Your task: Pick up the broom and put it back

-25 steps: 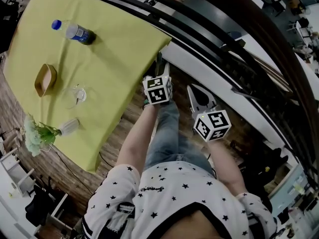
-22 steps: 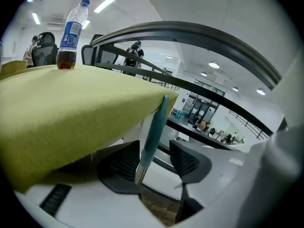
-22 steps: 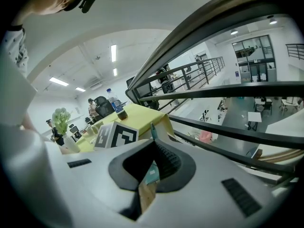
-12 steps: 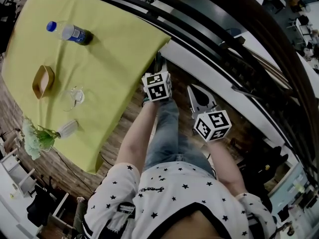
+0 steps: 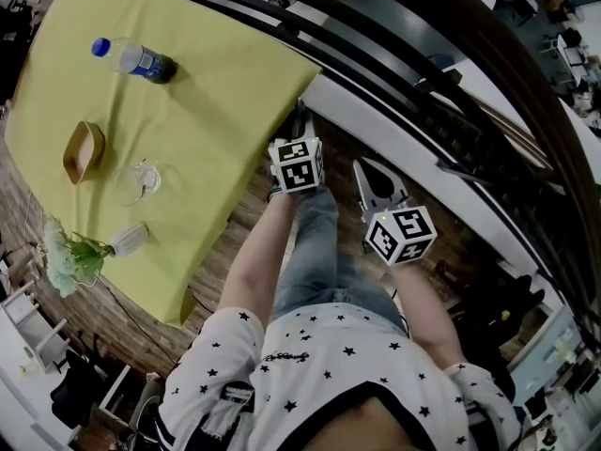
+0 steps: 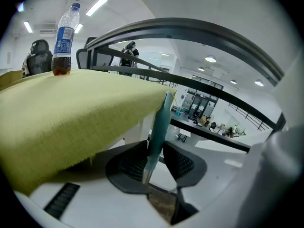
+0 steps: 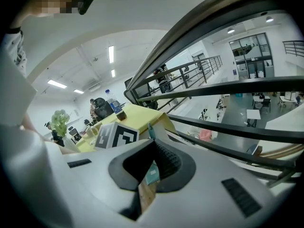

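Note:
The broom's teal handle stands upright beside the corner of the yellow-green tablecloth. My left gripper has it between its jaws. These have just been closing, and both dark pads now lie against the handle. In the head view the left gripper points at the table corner, and the handle is hard to make out there. My right gripper hovers just right of it, over the wooden floor. Its jaws meet at the tips with nothing gripped. A teal part with a label shows through the gap behind them.
The table carries a water bottle, a wooden bowl, a glass and a vase of flowers. A dark railing runs close ahead over a white ledge. The person's legs stand between table and railing.

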Tool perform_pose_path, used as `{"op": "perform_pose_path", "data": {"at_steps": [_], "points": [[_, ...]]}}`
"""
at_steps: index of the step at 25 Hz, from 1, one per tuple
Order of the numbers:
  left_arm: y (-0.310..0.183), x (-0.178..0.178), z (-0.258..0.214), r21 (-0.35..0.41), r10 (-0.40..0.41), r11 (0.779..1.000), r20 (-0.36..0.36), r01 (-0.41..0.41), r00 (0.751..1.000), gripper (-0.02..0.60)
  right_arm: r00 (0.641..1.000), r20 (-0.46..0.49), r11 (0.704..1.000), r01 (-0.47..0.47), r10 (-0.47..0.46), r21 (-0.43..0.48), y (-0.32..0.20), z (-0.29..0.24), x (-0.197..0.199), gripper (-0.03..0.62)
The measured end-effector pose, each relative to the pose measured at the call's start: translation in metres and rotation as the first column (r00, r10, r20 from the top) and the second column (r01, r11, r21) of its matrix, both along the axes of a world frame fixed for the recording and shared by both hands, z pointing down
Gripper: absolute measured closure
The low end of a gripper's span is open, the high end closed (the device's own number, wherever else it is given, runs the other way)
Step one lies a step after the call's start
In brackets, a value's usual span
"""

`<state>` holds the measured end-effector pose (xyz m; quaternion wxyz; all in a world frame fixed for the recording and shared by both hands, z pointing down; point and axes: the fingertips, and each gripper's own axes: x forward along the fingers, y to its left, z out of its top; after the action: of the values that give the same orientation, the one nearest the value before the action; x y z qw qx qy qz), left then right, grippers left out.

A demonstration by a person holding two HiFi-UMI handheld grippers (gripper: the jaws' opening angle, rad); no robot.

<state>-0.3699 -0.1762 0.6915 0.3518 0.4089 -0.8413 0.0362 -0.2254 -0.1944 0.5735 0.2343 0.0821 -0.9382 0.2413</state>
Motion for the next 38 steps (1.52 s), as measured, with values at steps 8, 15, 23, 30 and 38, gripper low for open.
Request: {"op": "perform_pose_path", "data": {"at_steps": [8, 15, 23, 30, 38], "points": [[0.012, 0.012, -0.008, -0.013, 0.019, 1.000, 0.011, -0.019, 1.000, 0.472, 1.000, 0.010, 1.000, 0.001, -0.001, 0.012, 0.008, -0.008, 0.009, 0.600], [0.029, 0.022, -0.017, -0.022, 0.022, 1.000, 0.030, -0.022, 0.999, 0.474, 0.999, 0.031, 0.999, 0.007, -0.008, 0.031, 0.019, -0.020, 0.015, 0.600], [0.049, 0.038, -0.048, -0.005, 0.003, 1.000, 0.057, -0.003, 0.998, 0.477, 0.998, 0.053, 0.999, 0.015, -0.018, 0.052, 0.032, -0.042, 0.034, 0.600], [0.063, 0.049, -0.067, 0.024, -0.006, 1.000, 0.088, 0.004, 0.996, 0.479, 0.997, 0.077, 0.999, 0.006, -0.010, 0.053, 0.042, -0.054, 0.047, 0.600], [0.066, 0.064, -0.093, 0.069, -0.005, 0.998, 0.117, -0.003, 0.993, 0.482, 0.994, 0.106, 0.998, -0.007, 0.000, 0.070, 0.048, -0.071, 0.064, 0.600]]}}
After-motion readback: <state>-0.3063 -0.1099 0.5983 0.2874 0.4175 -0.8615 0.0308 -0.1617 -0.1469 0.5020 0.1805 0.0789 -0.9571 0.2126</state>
